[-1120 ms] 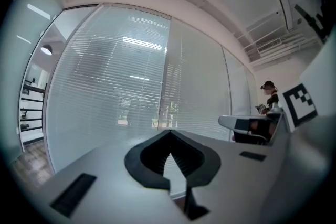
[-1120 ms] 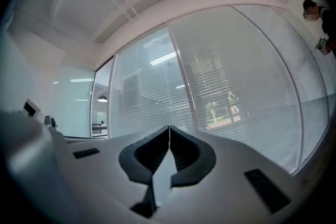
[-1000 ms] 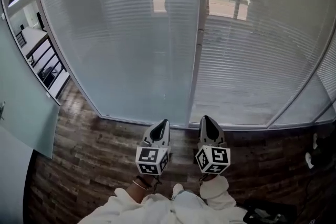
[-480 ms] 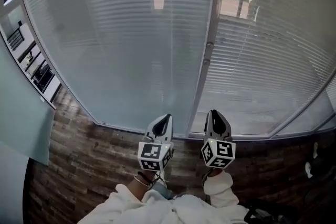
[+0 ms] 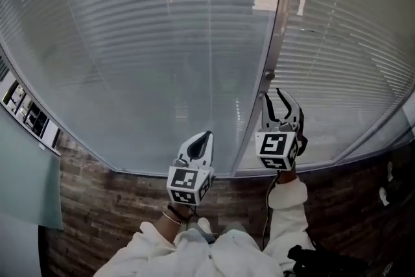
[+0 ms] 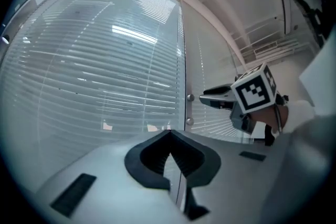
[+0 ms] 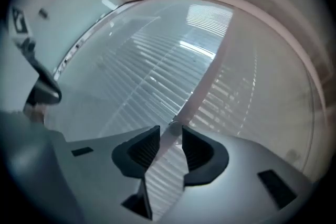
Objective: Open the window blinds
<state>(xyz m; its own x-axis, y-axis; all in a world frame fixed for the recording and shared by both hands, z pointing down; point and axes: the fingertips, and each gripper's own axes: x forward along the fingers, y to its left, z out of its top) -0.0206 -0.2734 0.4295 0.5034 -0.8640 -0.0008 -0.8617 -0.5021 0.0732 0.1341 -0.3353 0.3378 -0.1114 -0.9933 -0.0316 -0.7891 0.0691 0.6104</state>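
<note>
White slatted blinds [image 5: 130, 42] hang shut behind glass, with a second pane [image 5: 350, 61] to the right of a pale upright frame post [image 5: 249, 139]. Two small round knobs [image 6: 190, 97] sit on that post. My right gripper [image 5: 275, 98] is raised close to the post. Its jaws have just been opening and stand apart. In the right gripper view a knob [image 7: 173, 124] lies just beyond its tips [image 7: 170, 131], and the pads do not press on it. My left gripper [image 5: 206, 137] is lower and to the left, shut on nothing [image 6: 169, 134], pointing at the left pane.
Dark wood-plank floor [image 5: 97, 211] runs along the foot of the window. A frosted glass partition [image 5: 26, 198] stands at the left. Dark gear [image 5: 331, 263] lies on the floor at lower right. The person's white sleeves [image 5: 285, 204] fill the bottom.
Both grippers and the head have moved closer to the window. The right gripper has risen, rolled over and opened beside the frame post. The left stays shut.
</note>
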